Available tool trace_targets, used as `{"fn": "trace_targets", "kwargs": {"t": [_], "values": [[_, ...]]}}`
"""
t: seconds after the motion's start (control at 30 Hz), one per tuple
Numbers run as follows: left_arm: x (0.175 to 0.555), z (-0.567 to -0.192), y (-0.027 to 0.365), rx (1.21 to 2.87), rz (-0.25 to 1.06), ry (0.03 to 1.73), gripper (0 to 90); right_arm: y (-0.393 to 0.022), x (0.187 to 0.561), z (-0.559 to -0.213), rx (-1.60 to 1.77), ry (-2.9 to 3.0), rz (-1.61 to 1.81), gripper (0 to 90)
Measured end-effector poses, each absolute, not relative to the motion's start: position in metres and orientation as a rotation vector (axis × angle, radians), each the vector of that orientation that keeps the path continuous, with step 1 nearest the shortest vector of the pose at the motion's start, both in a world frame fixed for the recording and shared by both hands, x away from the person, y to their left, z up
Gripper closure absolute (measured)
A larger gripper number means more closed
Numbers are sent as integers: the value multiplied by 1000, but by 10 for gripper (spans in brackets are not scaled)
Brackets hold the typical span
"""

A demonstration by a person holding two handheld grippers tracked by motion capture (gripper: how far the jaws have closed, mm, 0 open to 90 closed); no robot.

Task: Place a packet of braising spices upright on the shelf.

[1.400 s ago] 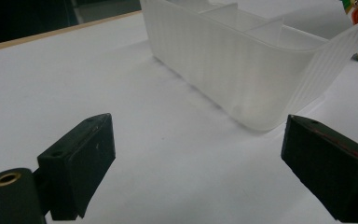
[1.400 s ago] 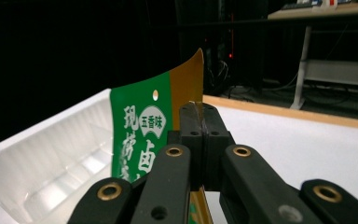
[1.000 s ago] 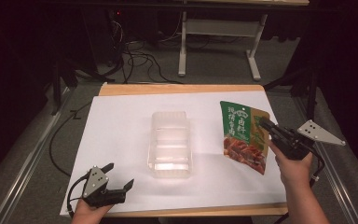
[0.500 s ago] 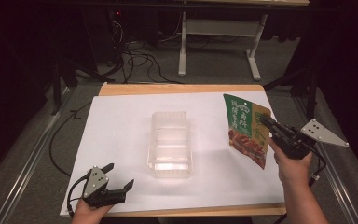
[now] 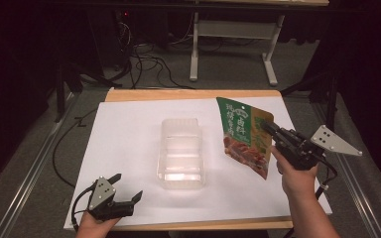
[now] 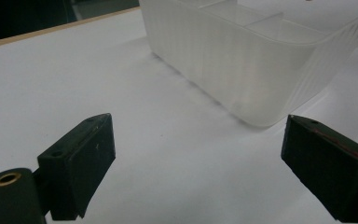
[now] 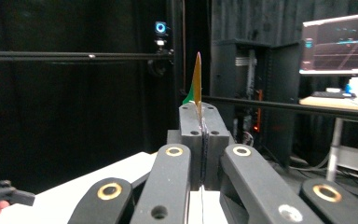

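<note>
Black left tool (image 5: 127, 197) sits low at bench's (image 5: 129, 129) near-left corner, jaws spread wide w/ nothing between; clear plastic tub (image 5: 180, 152) stands mid-bench on white sheet, just ahead of that tool in left gripper view; green sauce pouch (image 5: 243, 135) hangs tilted above bench's right side, clear of surface; right tool (image 5: 274, 132) clenched on pouch's right edge.

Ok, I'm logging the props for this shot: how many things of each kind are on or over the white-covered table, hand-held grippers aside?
Clear ribbed plastic container: 1
Green printed foil food pouch, clamped in the right gripper: 1
Total: 2
</note>
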State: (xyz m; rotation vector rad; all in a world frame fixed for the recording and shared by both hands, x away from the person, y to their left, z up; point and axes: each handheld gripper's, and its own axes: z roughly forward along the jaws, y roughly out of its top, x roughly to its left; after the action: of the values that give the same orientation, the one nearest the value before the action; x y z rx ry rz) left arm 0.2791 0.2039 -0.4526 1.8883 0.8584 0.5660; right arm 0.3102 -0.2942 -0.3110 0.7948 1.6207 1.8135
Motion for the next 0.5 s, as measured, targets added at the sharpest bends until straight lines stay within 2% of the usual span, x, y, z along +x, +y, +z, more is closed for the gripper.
{"fn": "trace_targets", "kwargs": {"t": [0.5], "values": [[279,-453,204,1892,572,858,102,-248,312,-303,694,1671,1900,900]]}}
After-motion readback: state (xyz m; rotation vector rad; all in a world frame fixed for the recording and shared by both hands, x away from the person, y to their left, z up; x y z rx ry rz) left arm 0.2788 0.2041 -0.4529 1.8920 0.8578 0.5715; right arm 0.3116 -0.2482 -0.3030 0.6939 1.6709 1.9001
